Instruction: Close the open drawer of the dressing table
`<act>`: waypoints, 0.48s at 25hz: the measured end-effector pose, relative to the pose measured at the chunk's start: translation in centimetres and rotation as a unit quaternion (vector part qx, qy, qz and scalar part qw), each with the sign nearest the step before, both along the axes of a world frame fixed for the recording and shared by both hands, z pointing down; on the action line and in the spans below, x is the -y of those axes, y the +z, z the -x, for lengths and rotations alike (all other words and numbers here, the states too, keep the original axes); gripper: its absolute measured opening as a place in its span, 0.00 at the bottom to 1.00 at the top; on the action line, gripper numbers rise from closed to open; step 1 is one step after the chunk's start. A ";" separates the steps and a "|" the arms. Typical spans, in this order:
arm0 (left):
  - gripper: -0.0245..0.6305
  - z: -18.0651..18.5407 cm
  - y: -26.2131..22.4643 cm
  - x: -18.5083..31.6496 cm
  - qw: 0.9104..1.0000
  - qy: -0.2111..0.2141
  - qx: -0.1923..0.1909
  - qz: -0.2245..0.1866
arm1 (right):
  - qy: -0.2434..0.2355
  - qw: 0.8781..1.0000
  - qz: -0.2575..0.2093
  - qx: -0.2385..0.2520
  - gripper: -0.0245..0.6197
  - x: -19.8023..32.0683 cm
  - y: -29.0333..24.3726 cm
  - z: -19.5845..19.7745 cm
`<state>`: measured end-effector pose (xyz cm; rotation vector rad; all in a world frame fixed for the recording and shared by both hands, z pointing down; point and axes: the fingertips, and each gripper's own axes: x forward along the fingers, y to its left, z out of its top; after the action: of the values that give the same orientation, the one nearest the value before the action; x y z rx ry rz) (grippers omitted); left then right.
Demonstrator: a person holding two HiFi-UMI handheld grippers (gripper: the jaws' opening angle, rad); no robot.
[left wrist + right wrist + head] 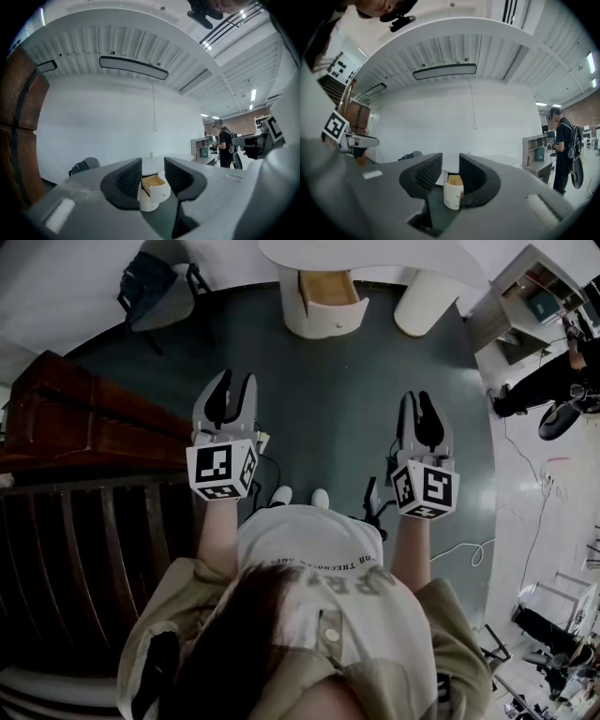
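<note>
A person is holding the left gripper (232, 381) and the right gripper (420, 397) out over the dark floor (328, 409), the jaws of each standing apart with nothing between them. Far ahead, the drawer (328, 289) is hanging open from the white dressing table (375, 251), well apart from both.

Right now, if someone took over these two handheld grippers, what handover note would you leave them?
Left gripper: fingers apart, nothing between them.
Right gripper: fingers apart, nothing between them.
Both are held level, aimed at the white curved dressing table, which stands some way ahead and is not yet within reach.
Its wood-lined white drawer is pulled out.
Done: nothing yet.
Left: walk up and push the drawer front in until it is shut.
</note>
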<state>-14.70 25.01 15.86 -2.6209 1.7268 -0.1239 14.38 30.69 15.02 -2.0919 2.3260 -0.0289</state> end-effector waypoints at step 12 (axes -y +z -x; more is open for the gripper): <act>0.48 -1.5 0.3 0.2 1.000 -0.011 -0.017 0.014 | -0.031 0.999 -0.013 -0.008 0.50 1.2 -0.2 -1.6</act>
<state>-13.17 24.77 16.15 -2.6394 1.7779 -0.1058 16.02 29.49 14.80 -2.0152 2.3865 0.0180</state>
